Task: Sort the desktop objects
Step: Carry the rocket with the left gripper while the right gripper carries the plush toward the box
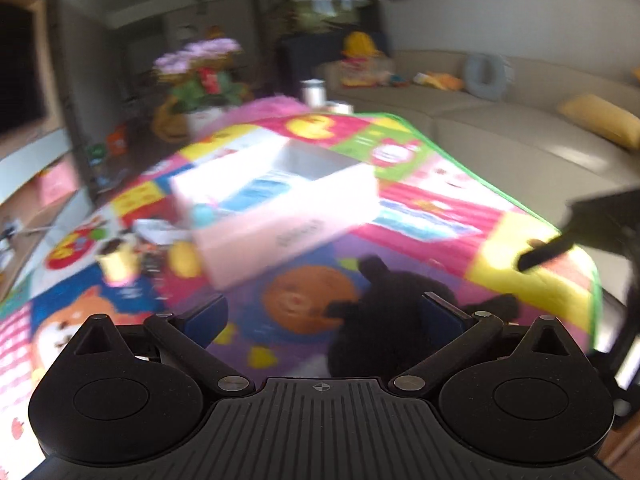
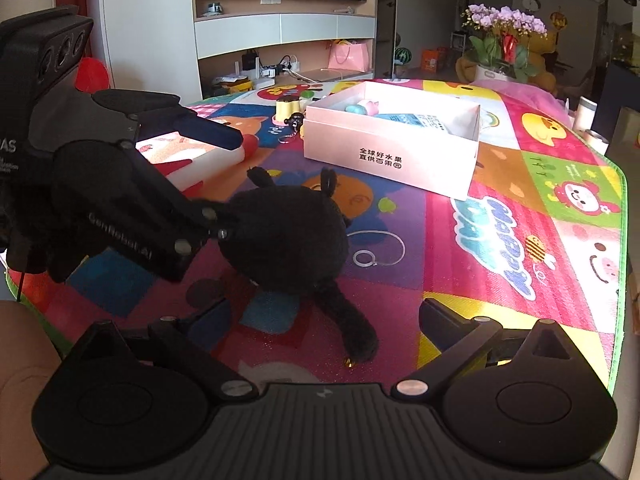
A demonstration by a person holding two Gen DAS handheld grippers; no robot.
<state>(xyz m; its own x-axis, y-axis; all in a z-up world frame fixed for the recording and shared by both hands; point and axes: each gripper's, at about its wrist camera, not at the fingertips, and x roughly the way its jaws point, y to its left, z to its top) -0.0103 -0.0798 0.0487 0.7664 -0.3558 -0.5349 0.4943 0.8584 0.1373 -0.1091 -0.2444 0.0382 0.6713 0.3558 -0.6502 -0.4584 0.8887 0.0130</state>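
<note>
From the left wrist view, which is smeared by blur, your left tongs (image 1: pixel 324 312) stand wide, with the black plush toy (image 1: pixel 380 320) lying between the two fingers, close against the right-hand finger (image 1: pixel 444 312). Neither finger visibly presses it, so read this as straddling it ahead of a grip, not a hold. Beyond it sits the open white box (image 1: pixel 280 200) on the colourful mat (image 1: pixel 440 208) that covers the bench; it is the likely destination, which is why the tongs face toward it. Small items, a yellow cup-like thing (image 1: pixel 118 264) among them, cluster just left of the box, too blurred to name. The dark tip at the right edge is your right tongs (image 1: pixel 546 254).

From the right wrist view the picture is sharp. Your right tongs (image 2: pixel 324 316) are also wide and empty, hovering low over the mat (image 2: pixel 500 240), with one limb of the plush toy (image 2: pixel 288 232) reaching toward the gap between the fingers. Your left tongs (image 2: pixel 230 184) come in from the left, one finger above the toy's far side and the other hidden against its near side, so the left hand is taking it while the right waits clear. The box (image 2: pixel 392 160) stands beyond the toy, apart from it, already holding a blue packet (image 2: pixel 416 120) and pastel pieces, and the pudding-shaped charm (image 2: pixel 288 110) rests just beside its left wall.
</note>
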